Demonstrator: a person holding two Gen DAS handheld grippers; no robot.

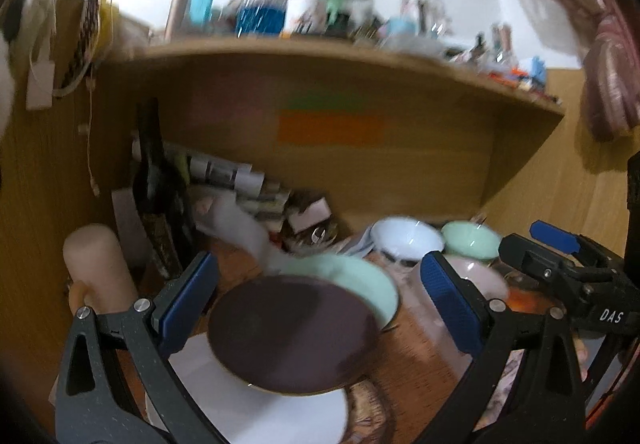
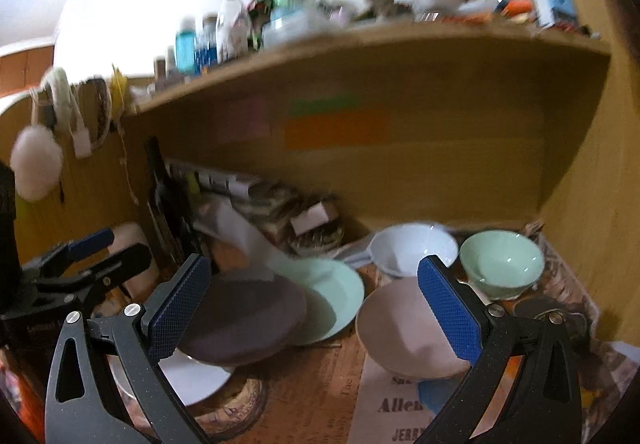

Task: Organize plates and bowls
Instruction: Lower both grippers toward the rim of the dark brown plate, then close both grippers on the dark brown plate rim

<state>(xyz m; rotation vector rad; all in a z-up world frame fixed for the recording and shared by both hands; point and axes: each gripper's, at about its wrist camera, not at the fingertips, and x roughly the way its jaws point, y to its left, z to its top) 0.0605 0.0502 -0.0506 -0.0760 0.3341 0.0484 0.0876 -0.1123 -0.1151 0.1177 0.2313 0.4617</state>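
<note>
Left wrist view: my left gripper [image 1: 320, 296] is spread wide and empty above the dark plate [image 1: 294, 332], which overlaps the green plate [image 1: 360, 276] and white plate [image 1: 260, 416]. Right wrist view: my right gripper [image 2: 316, 304] is likewise spread and empty; the pink bowl [image 2: 404, 332], white bowl [image 2: 412, 248] and green bowl [image 2: 502, 264] stand separately. I judge sorting barely begun.

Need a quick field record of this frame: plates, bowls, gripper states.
plates: dark plate overlapping a green plate and a white plate
bowls: white bowl, green bowl, pink bowl
left gripper: open, holding nothing, above the dark plate
right gripper: open, holding nothing
surface: cluttered desk under a shelf
</note>
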